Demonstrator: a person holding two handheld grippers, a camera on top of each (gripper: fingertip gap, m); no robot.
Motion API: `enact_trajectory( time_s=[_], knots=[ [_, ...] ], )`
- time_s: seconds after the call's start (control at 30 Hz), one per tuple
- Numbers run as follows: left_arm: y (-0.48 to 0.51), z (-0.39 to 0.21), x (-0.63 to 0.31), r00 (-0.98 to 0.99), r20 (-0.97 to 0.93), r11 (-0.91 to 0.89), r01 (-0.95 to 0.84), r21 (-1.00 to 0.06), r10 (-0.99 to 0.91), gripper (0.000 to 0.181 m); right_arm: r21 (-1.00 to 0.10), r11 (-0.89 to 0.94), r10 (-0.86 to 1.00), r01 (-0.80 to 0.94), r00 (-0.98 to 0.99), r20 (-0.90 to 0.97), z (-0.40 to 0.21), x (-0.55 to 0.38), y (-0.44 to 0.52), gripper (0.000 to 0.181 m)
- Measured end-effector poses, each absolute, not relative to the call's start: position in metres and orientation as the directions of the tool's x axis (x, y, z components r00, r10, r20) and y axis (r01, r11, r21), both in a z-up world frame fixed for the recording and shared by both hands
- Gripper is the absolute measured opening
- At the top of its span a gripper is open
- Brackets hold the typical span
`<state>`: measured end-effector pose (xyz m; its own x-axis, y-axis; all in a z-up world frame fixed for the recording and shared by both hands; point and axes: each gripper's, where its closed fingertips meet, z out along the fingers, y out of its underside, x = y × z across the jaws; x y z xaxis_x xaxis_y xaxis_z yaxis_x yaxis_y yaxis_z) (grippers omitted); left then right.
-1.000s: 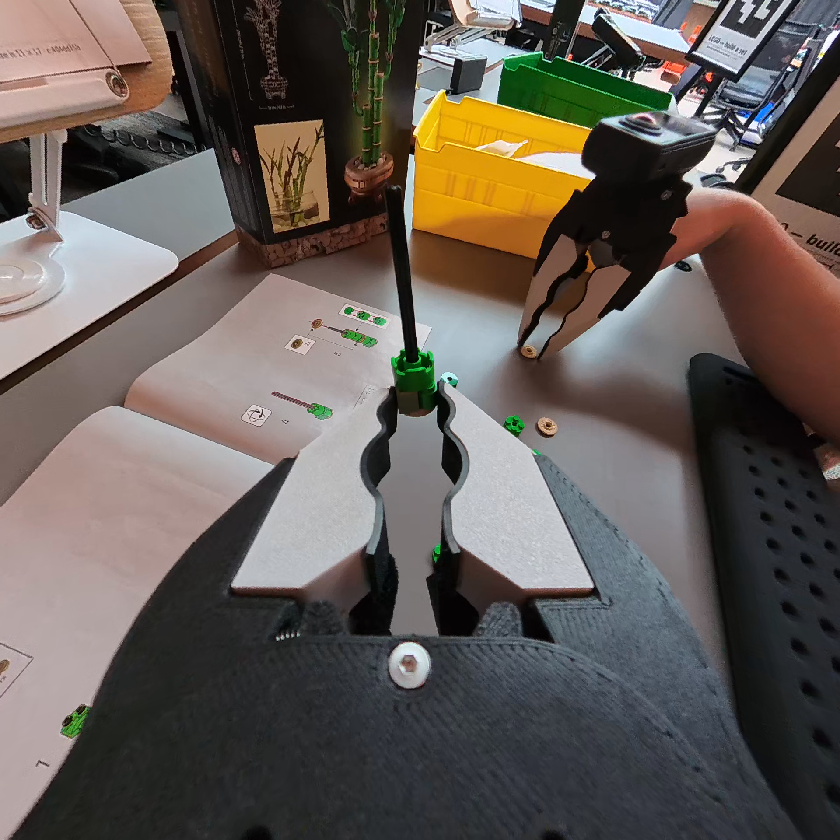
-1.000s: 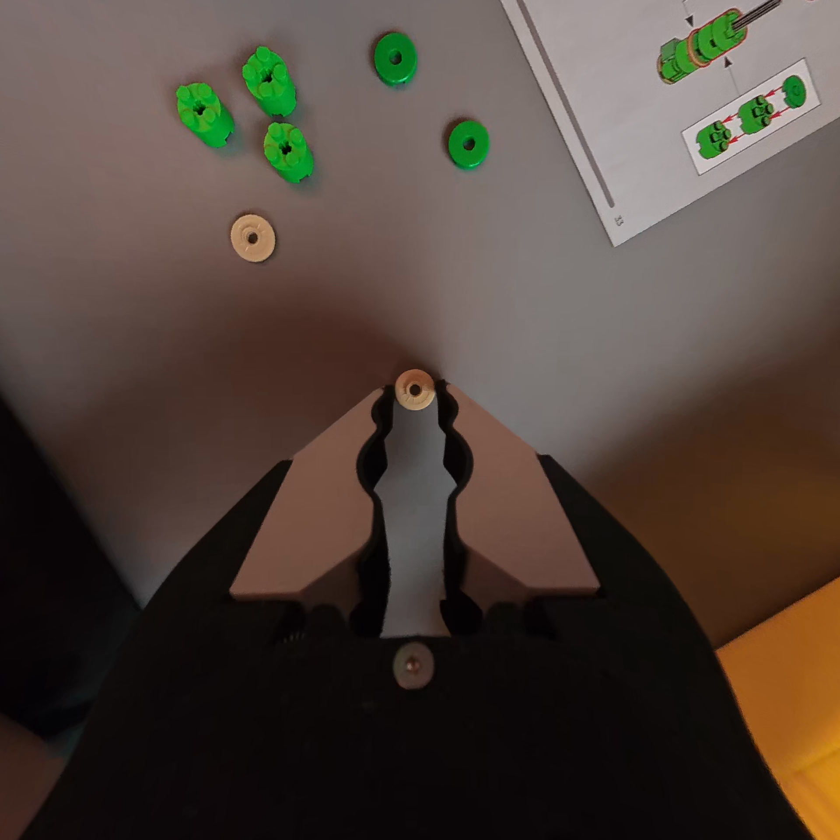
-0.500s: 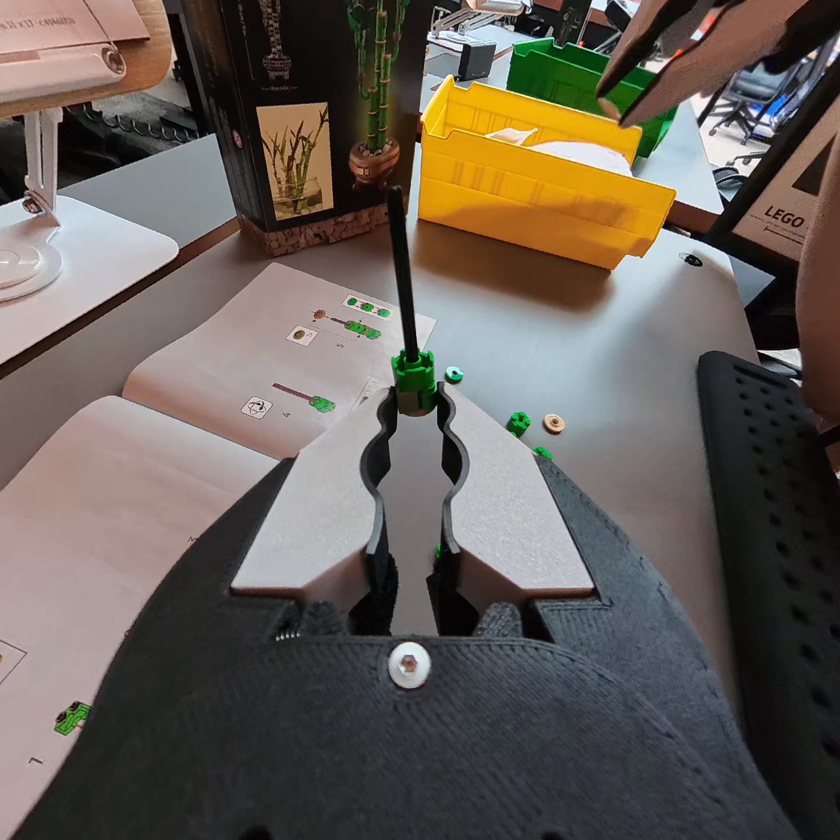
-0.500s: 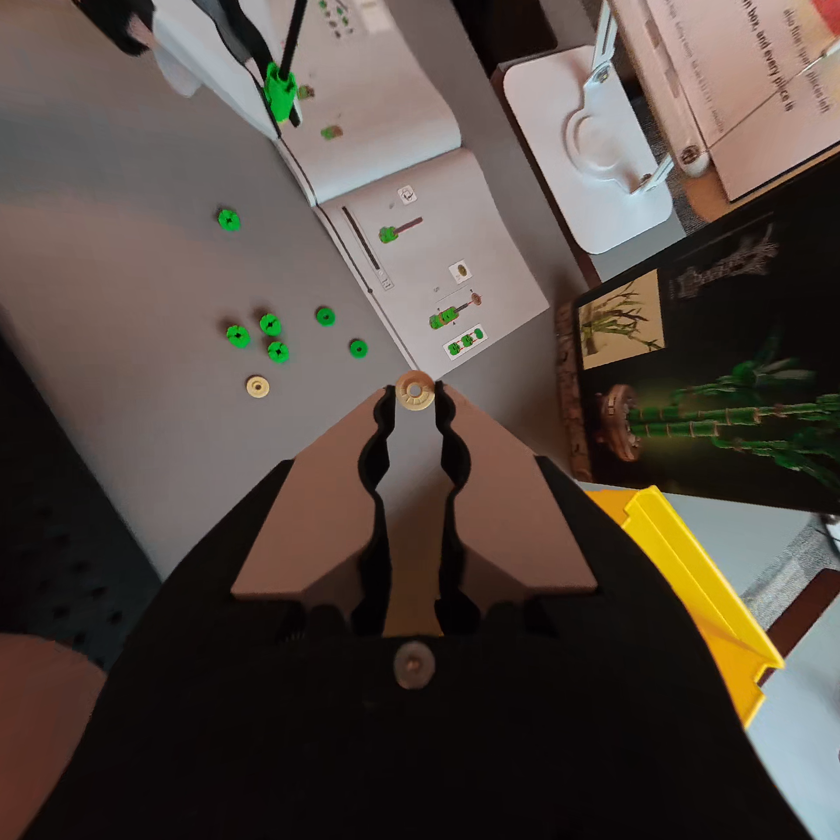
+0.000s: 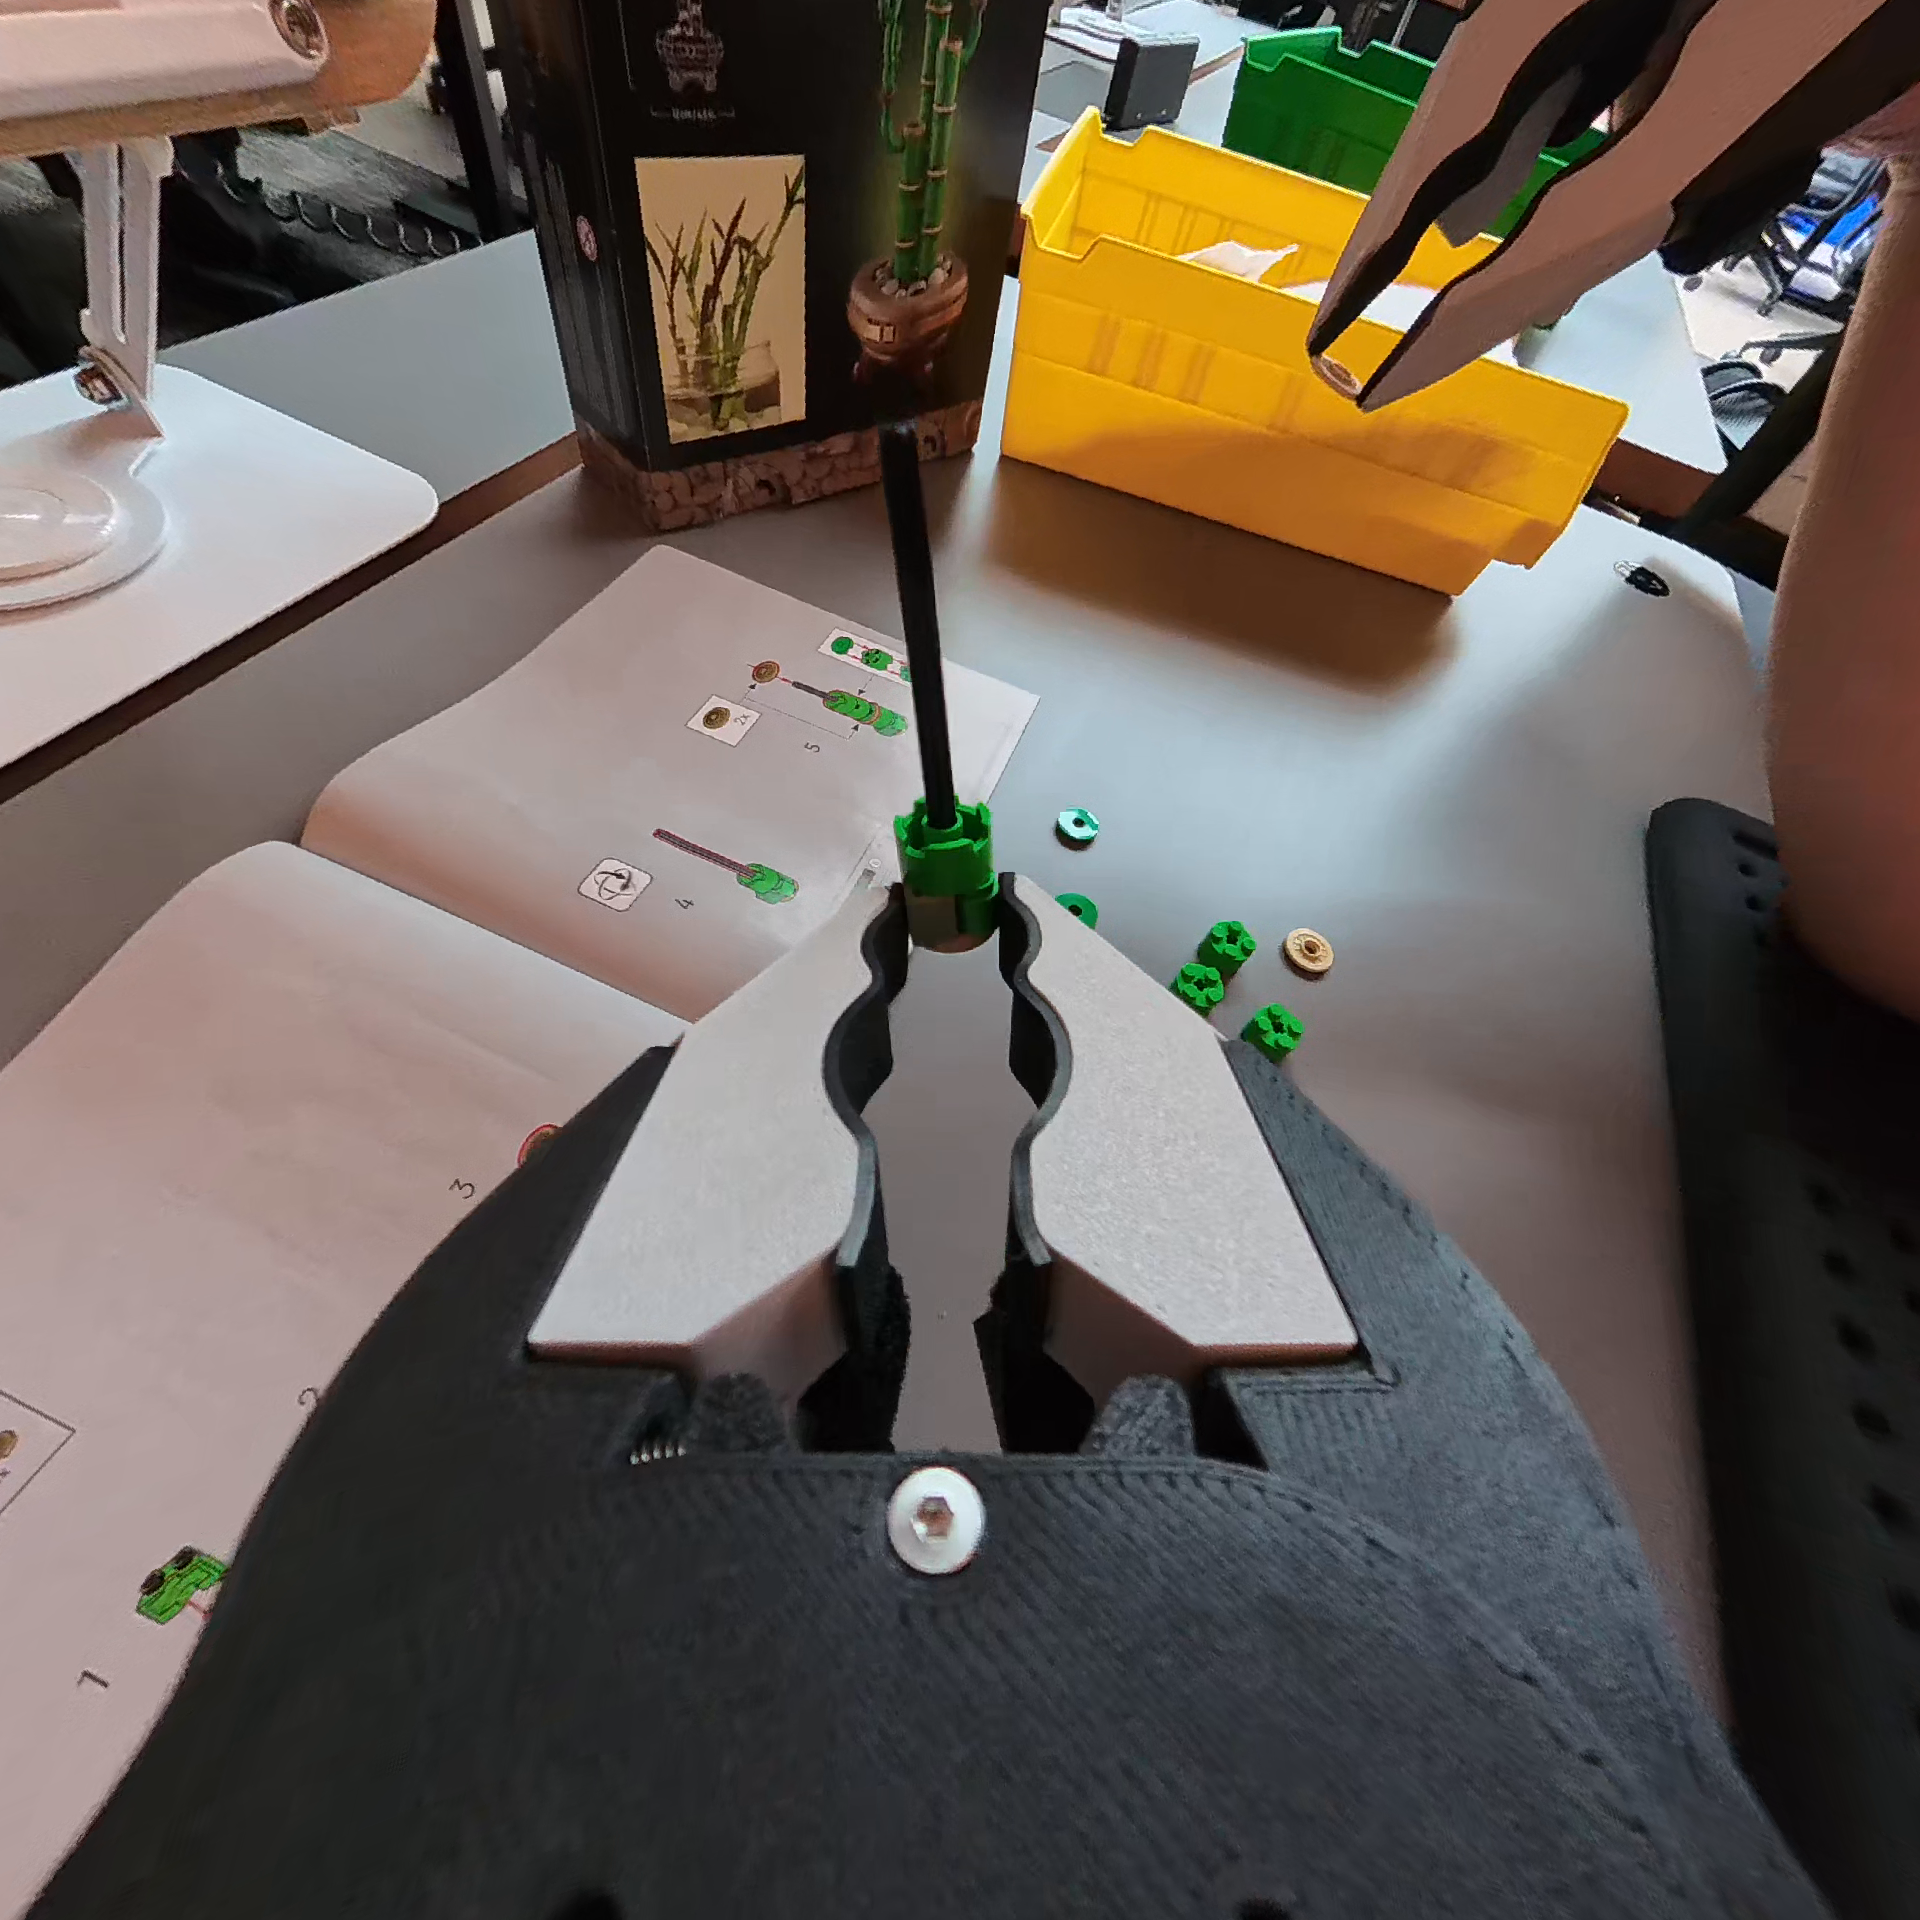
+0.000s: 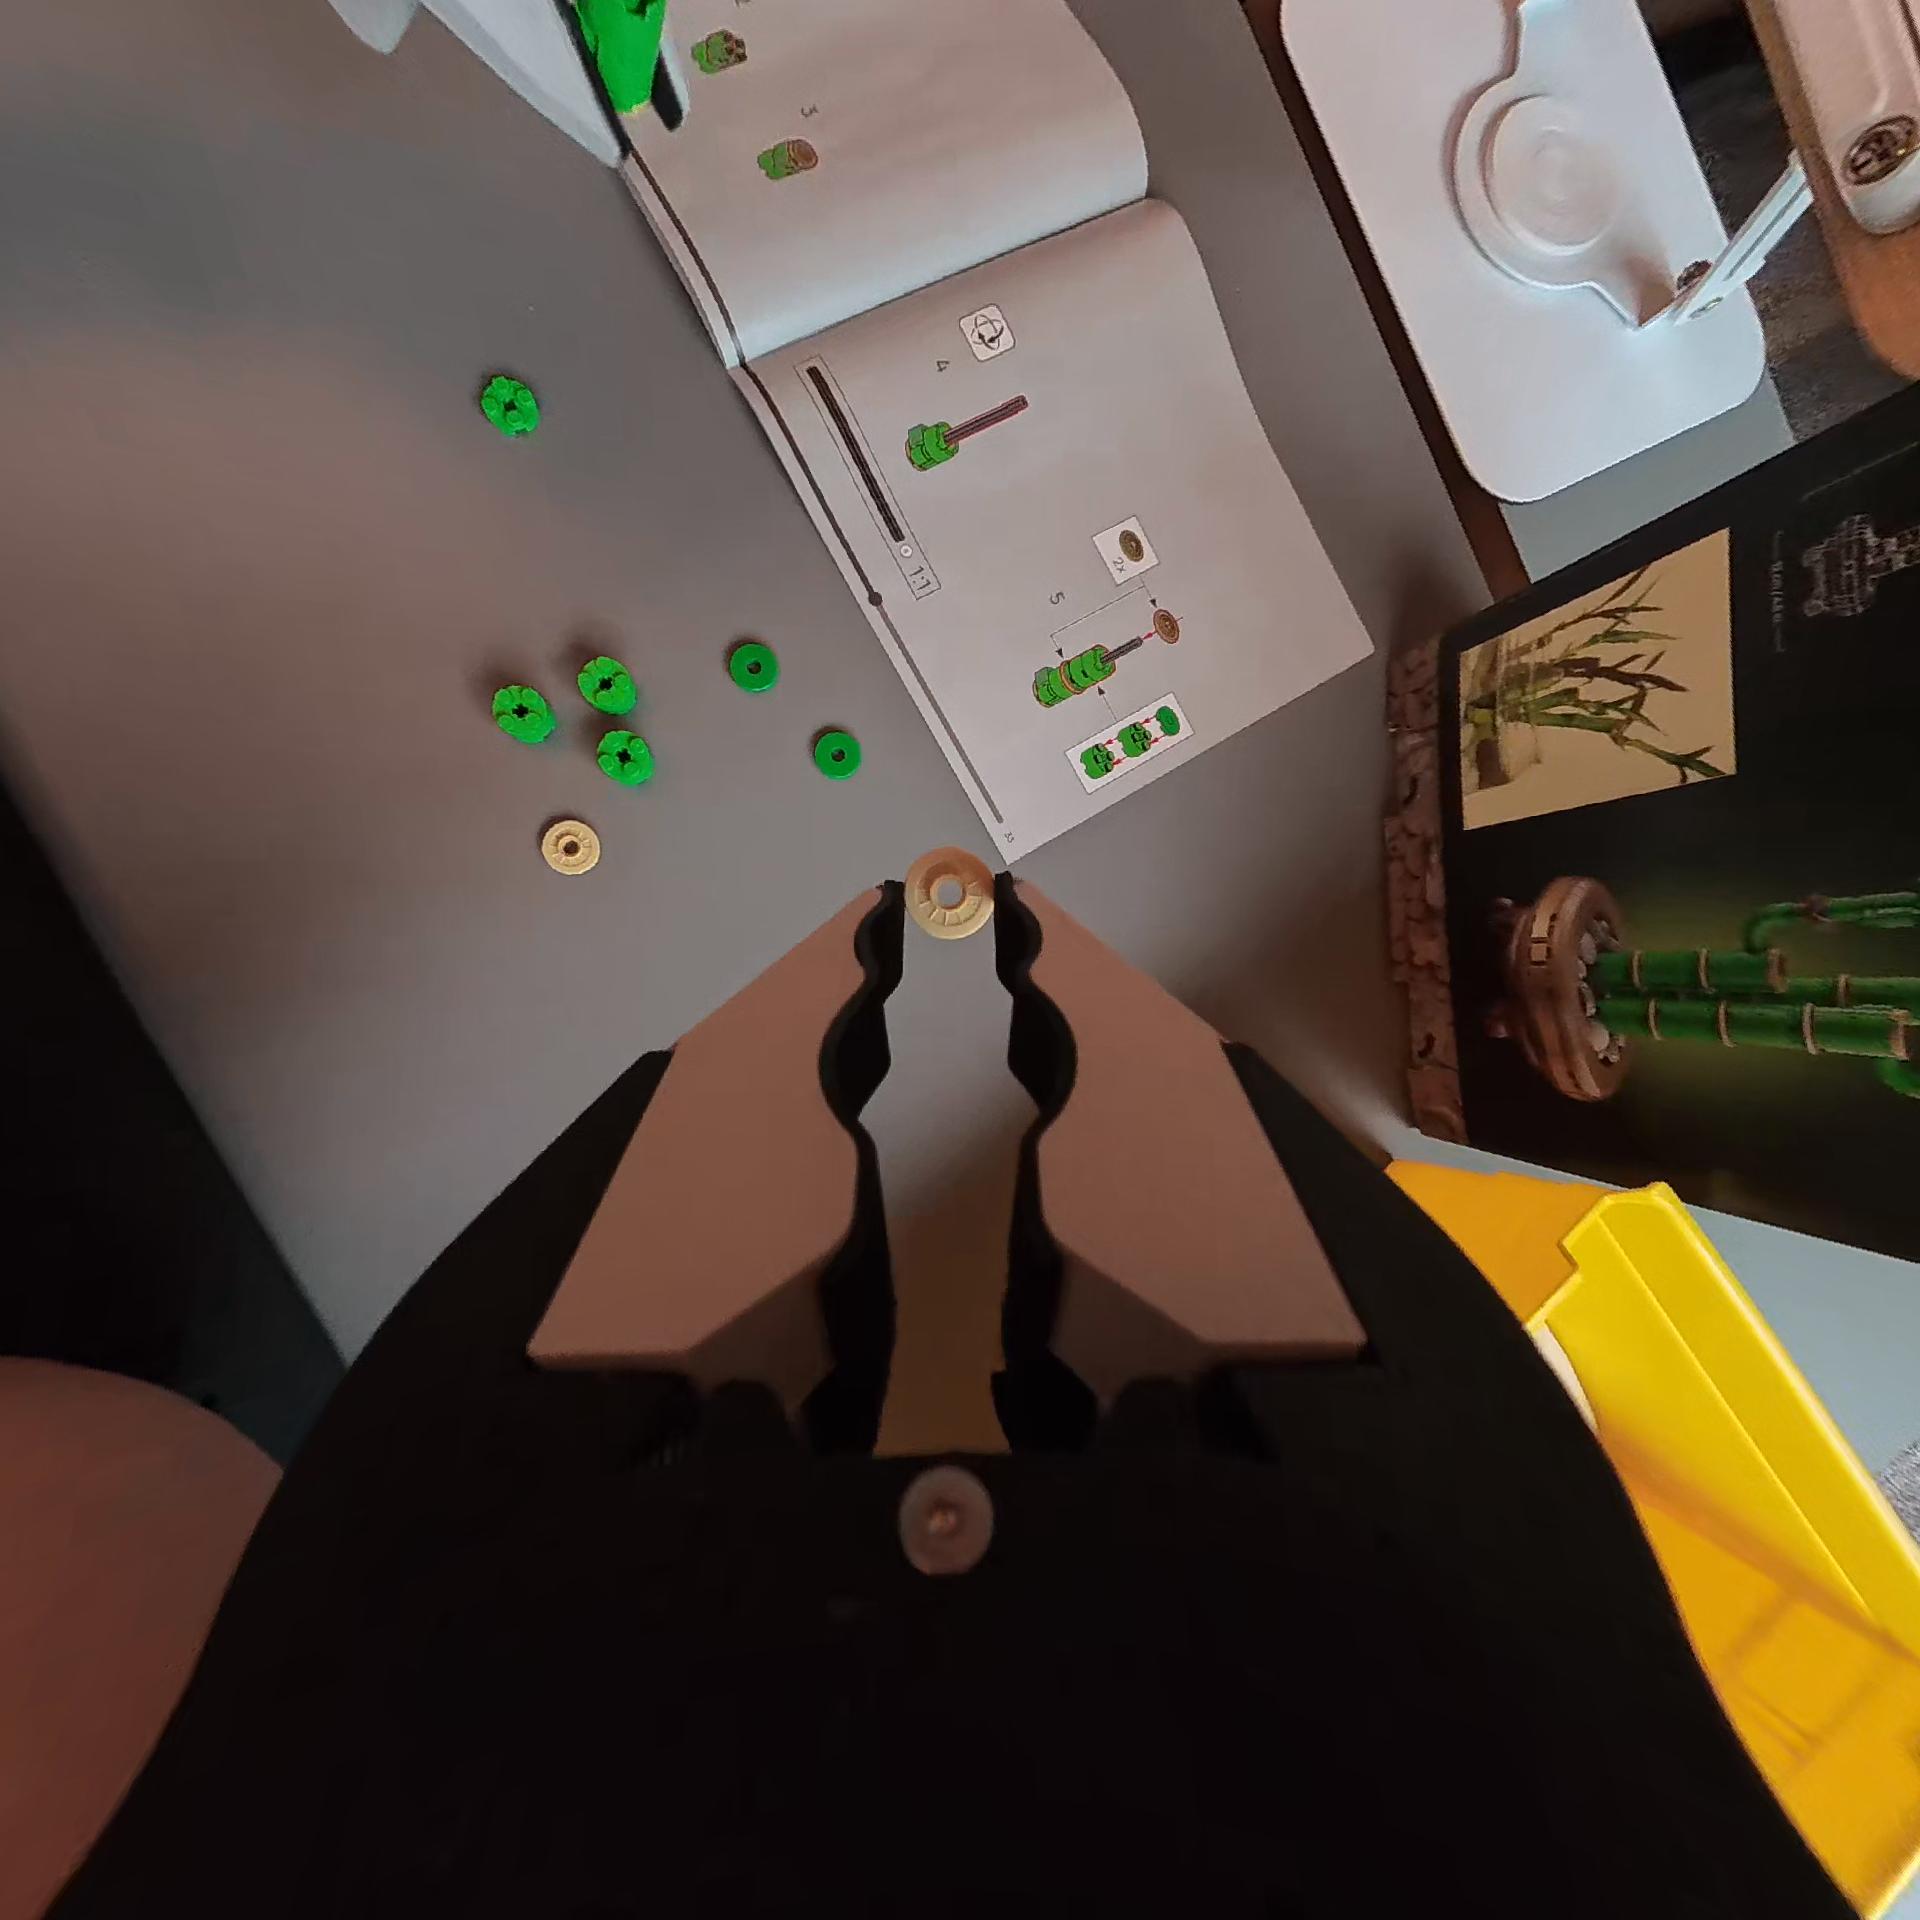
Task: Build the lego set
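My left gripper [image 5: 945,902] is shut on a green round brick stack [image 5: 943,871] with a black axle [image 5: 916,623] standing up out of it, held above the open instruction booklet [image 5: 499,831]. My right gripper [image 6: 948,891] is shut on a tan round plate [image 6: 948,894], held high over the grey table; it also shows in the left wrist view [image 5: 1351,379], up and to the right of the axle tip. Loose green round bricks [image 6: 605,686], green round plates [image 6: 752,666] and a second tan plate [image 6: 570,845] lie on the table.
A yellow bin [image 5: 1278,416] and a green bin [image 5: 1320,114] stand at the back right. The black set box [image 5: 769,239] stands behind the booklet. A white stand base [image 5: 156,520] is at the left. A black perforated pad [image 5: 1808,1247] lies at the right. My right fingertips sit around 20 centimetres from my left ones.
My right gripper lifted the tan plate off the table and rose high, then came down and left toward the axle tip. My left gripper kept the green stack and axle nearly still.
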<state>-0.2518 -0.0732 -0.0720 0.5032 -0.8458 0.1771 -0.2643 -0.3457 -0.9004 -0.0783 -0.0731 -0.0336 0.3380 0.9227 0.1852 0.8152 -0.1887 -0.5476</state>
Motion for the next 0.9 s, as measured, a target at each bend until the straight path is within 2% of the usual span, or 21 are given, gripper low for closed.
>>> enact_trajectory(
  time_s=[0.57, 0.9],
  knots=[
    [-0.080, -0.070, -0.239, 0.476, 0.157, -0.321, -0.285, -0.903, -0.865, 0.015, -0.556, -0.180, 0.933, 0.811, 0.320, 0.165, -0.039, -0.083, -0.071, 0.017],
    [-0.079, -0.066, -0.243, 0.481, 0.158, -0.317, -0.270, -0.909, -0.862, 0.015, -0.525, -0.188, 0.938, 0.830, 0.311, 0.155, -0.047, -0.088, -0.072, 0.017]
  ],
)
